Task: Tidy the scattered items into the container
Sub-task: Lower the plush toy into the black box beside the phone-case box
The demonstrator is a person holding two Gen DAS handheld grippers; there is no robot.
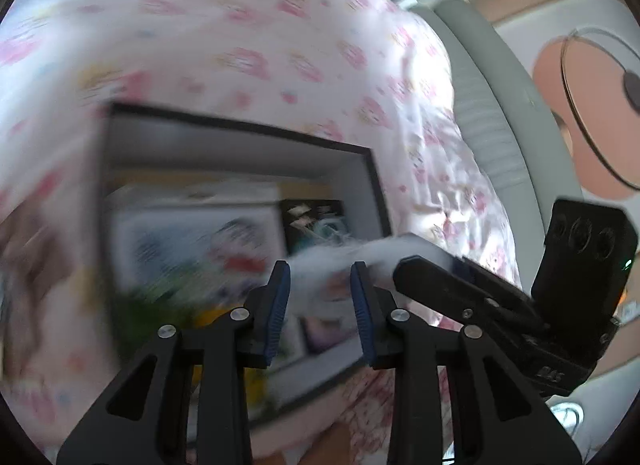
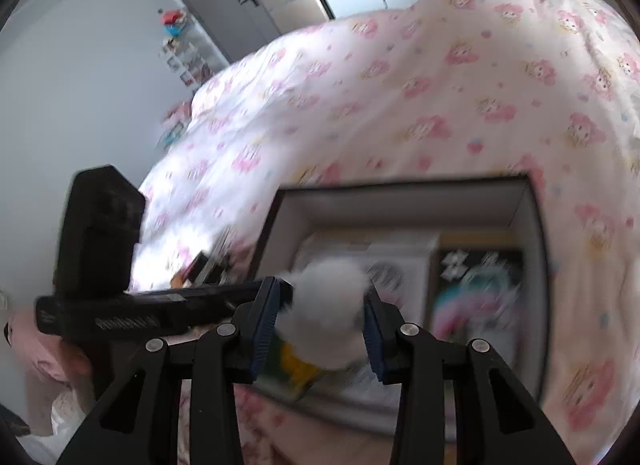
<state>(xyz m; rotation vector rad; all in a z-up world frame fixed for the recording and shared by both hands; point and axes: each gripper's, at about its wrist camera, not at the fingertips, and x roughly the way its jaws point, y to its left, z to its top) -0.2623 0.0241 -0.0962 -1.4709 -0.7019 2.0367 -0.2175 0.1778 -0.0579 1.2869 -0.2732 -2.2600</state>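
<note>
Container: open box (image 2: 404, 201) with dark rim, resting on the bed (image 2: 400, 85) with its pink-patterned cover.
Contents: several flat printed items (image 1: 192, 241) and a dark packet (image 2: 476, 265) already lie inside; details blurred.
Right gripper (image 2: 322, 323): fingers closed on a white fluffy item (image 2: 328, 305), held over the box's near edge.
Left gripper (image 1: 320, 305): fingers part-open, holding nothing, hovering above the box.
Progress: judged well advanced; fluffy item not yet released.
Remaining: no loose items visible on the bed; areas out of view unknown.
</note>
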